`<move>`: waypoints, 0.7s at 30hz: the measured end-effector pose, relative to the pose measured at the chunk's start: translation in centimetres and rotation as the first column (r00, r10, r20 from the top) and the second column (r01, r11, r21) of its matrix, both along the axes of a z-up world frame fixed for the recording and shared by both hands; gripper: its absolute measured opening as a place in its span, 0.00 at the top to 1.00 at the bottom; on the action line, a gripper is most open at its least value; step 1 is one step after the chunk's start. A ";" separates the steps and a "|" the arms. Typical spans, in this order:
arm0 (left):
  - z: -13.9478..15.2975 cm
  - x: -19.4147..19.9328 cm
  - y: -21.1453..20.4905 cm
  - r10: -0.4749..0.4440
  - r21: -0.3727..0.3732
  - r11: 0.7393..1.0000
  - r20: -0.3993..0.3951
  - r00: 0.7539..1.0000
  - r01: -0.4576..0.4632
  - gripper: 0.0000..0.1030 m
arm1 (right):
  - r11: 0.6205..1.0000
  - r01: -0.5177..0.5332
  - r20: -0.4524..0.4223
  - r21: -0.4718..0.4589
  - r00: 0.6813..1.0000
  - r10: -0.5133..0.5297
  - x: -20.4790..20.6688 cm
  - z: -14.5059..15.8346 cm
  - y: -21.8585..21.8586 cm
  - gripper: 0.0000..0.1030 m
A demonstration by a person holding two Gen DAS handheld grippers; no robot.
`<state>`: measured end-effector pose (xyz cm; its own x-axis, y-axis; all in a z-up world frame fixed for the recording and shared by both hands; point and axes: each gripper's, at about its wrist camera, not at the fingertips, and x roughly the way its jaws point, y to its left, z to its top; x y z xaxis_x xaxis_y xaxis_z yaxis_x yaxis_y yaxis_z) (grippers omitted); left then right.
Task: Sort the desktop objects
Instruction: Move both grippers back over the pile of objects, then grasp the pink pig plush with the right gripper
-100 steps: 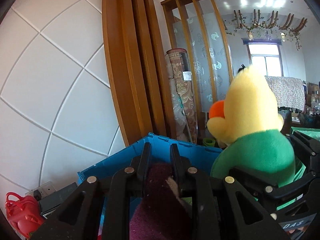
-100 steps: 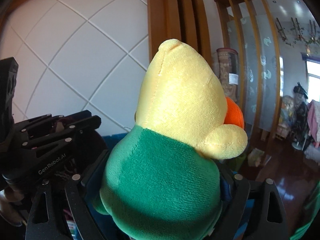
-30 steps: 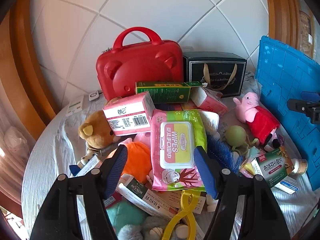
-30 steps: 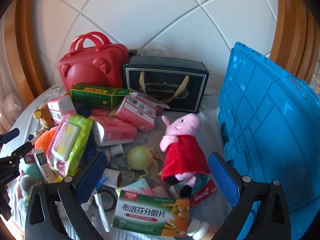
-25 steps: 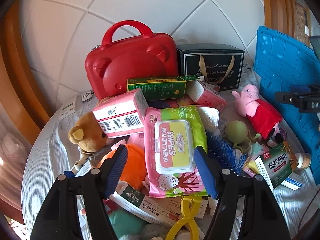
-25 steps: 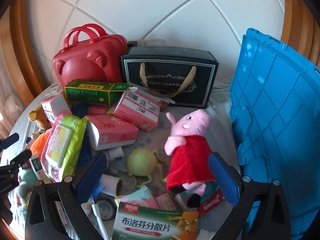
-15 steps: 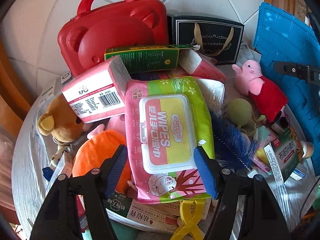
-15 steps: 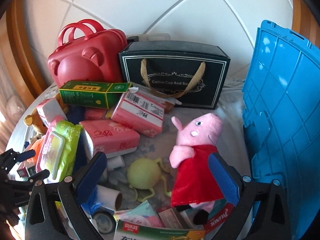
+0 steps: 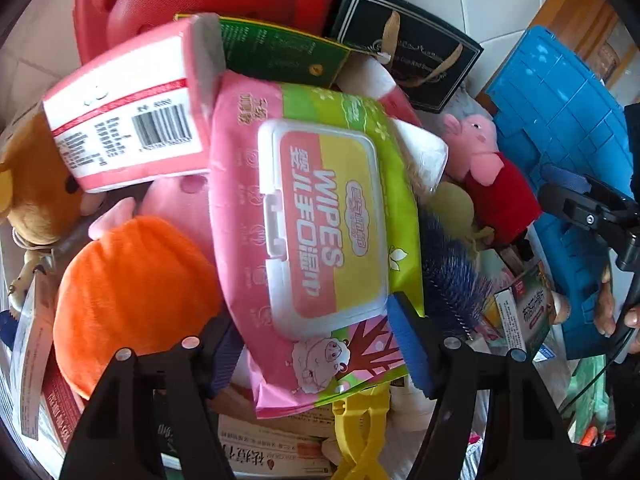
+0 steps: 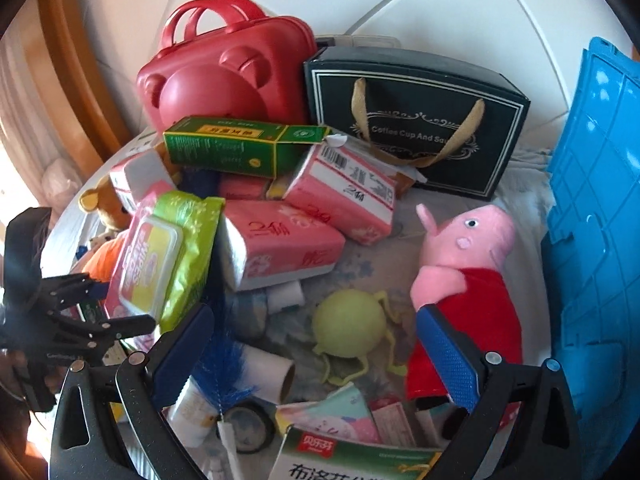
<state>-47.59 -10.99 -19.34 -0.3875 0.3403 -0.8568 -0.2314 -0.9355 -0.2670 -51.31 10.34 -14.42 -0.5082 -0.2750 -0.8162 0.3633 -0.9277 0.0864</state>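
Cluttered table (image 10: 520, 184), left gripper (image 9: 316, 344) jaws wide astride wipes pack (image 9: 320, 216), right gripper (image 10: 316, 340) jaws wide, empty.

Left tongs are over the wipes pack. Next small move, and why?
Probably ease the left tongs a little further down, then close. The wipes pack lies on top of the pile, its near end between the open blue pads, which do not seem to press it yet. The right tongs hang open by the pig plush.
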 end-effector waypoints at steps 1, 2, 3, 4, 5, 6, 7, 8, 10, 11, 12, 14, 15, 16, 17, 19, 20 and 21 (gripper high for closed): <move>0.0 0.0 0.4 -0.012 0.001 1.000 -0.008 1.000 0.012 0.34 | 1.000 -0.003 0.007 0.004 1.000 0.003 0.2 -0.2 -0.2 0.00; -0.1 0.0 0.7 -0.021 0.000 1.000 -0.007 1.000 0.021 0.34 | 1.000 -0.003 0.011 0.007 1.000 0.003 0.3 -0.3 -0.2 0.00; -0.1 0.0 0.8 -0.019 -0.003 1.000 -0.007 1.000 0.019 0.34 | 1.000 -0.003 0.010 0.010 1.000 0.002 0.4 -0.3 -0.2 0.00; 0.1 0.1 0.7 -0.019 -0.003 1.000 -0.014 1.000 0.019 0.34 | 1.000 -0.001 0.007 0.016 1.000 0.001 0.5 -0.2 -0.2 0.00; 0.3 0.2 0.5 -0.018 -0.009 1.000 -0.021 1.000 0.018 0.34 | 1.000 0.000 -0.001 0.023 1.000 0.000 0.7 0.1 0.0 0.00; 0.3 0.3 0.3 -0.015 -0.016 1.000 -0.024 1.000 0.014 0.34 | 1.000 0.005 -0.011 0.027 1.000 -0.005 0.7 0.3 0.1 0.00; 0.2 0.3 0.0 -0.009 -0.007 1.000 -0.018 1.000 0.009 0.34 | 1.000 0.012 -0.018 0.025 1.000 -0.011 0.8 0.5 0.3 0.00; 0.0 0.1 -0.2 0.000 0.015 1.000 -0.004 1.000 0.001 0.32 | 1.000 0.020 -0.021 0.016 1.000 -0.019 0.7 0.6 0.5 0.00; -0.4 -0.5 -0.1 0.018 0.039 0.999 0.011 1.000 -0.018 0.29 | 0.999 0.034 -0.019 0.001 0.999 -0.034 0.3 0.7 0.8 0.00; -0.5 -0.8 0.3 0.019 0.044 0.999 0.017 1.000 -0.020 0.29 | 0.999 0.038 -0.019 -0.004 0.999 -0.038 0.1 0.8 0.9 0.00; -0.6 -1.0 0.7 0.019 0.052 0.998 0.014 1.000 -0.019 0.29 | 0.999 0.040 -0.021 -0.004 0.999 -0.040 0.0 0.8 1.0 0.00; -0.5 -1.1 1.7 -0.001 0.044 0.999 -0.011 1.000 0.002 0.29 | 0.999 0.036 -0.029 0.017 0.999 -0.036 -0.2 0.8 1.0 0.00; -0.4 -1.2 2.4 -0.013 0.023 1.000 -0.021 1.000 0.013 0.29 | 0.999 0.035 -0.037 0.038 0.999 -0.034 -0.2 0.8 1.0 0.00; -0.2 -1.1 2.9 -0.027 0.010 1.000 -0.042 0.999 0.028 0.32 | 0.997 0.038 -0.047 0.061 0.998 -0.035 -0.2 0.8 1.0 0.00; 0.0 -1.1 3.4 -0.042 -0.010 0.999 -0.060 0.997 0.041 0.38 | 0.995 0.045 -0.055 0.084 0.998 -0.041 -0.4 0.7 1.3 0.00; 0.6 -1.1 3.8 -0.050 -0.039 0.998 -0.082 0.995 0.047 0.40 | 0.991 0.066 -0.062 0.118 0.996 -0.059 -0.9 0.3 2.0 0.00; 0.9 -1.1 3.8 -0.051 -0.046 0.998 -0.090 0.995 0.047 0.44 | 0.987 0.079 -0.060 0.137 0.996 -0.071 -1.4 -0.1 2.6 0.00; 1.1 -1.1 3.8 -0.051 -0.044 0.998 -0.098 0.994 0.047 0.46 | 0.983 0.093 -0.052 0.160 0.995 -0.085 -2.1 -0.6 3.2 0.00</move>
